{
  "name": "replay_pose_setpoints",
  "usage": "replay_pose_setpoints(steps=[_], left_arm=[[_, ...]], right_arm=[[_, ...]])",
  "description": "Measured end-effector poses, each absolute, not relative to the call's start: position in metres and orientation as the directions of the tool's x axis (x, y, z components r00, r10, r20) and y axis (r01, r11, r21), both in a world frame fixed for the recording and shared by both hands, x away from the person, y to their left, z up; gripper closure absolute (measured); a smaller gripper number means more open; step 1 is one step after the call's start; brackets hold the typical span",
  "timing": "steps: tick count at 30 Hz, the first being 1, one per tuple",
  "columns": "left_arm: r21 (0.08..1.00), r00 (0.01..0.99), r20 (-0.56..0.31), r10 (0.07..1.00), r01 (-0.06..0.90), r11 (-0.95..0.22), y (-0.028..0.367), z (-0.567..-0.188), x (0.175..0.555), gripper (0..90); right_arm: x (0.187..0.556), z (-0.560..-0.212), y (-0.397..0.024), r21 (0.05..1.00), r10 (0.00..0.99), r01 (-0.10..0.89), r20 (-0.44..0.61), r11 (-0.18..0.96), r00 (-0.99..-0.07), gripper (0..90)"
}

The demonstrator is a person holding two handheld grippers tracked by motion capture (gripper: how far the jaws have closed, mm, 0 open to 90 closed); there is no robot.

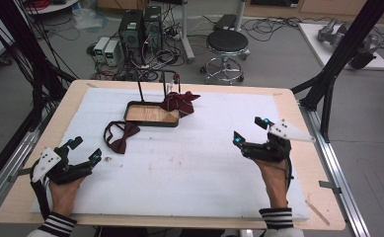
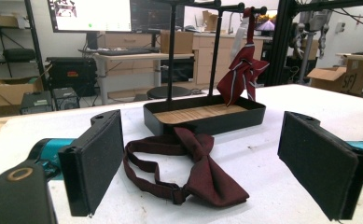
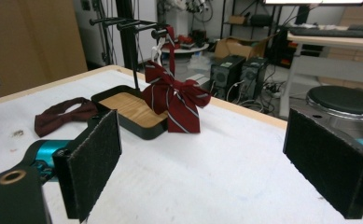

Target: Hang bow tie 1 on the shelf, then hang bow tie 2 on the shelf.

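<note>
Plain maroon bow tie (image 1: 121, 137) lies flat on the bench, left of centre, just in front of the rack tray (image 1: 151, 114). Left tool (image 1: 83, 152), near the left edge, and right tool (image 1: 249, 131) both stand wide, empty.

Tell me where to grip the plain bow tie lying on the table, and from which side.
Grip the bow tie at its narrow centre knot, probably with the left gripper, which is open and faces it from the near side. The knot is the bunched, raised part; the wings lie flat on the white table cover, and the strap loop trails left, so come in from above, jaws across the knot.
</note>
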State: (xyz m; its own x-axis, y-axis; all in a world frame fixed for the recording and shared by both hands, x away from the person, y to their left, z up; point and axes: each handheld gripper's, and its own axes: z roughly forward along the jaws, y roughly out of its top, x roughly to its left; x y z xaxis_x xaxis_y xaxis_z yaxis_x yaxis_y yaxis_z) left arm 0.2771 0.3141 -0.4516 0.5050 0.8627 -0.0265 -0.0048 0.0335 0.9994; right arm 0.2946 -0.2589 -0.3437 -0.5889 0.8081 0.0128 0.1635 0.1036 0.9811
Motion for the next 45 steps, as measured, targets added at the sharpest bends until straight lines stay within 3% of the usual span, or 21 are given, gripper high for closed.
replay_pose_setpoints(steps=[8,17,45], left_arm=[[0.999,0.505,-0.018,0.863,-0.017,0.031,0.315,-0.443,0.274,14.8],[1.0,0.501,-0.015,0.865,-0.008,0.022,0.314,-0.444,0.275,14.8],[1.0,0.512,-0.02,0.859,0.015,0.014,0.319,-0.444,0.277,14.8]], right_arm=[[0.256,-0.387,-0.272,0.996,0.822,0.056,-0.02,0.064,-0.57,10.6],[0.245,-0.417,-0.282,0.999,0.841,0.04,0.015,0.008,-0.541,10.5],[0.245,-0.431,-0.279,0.999,0.849,0.039,0.007,0.016,-0.529,10.6]])
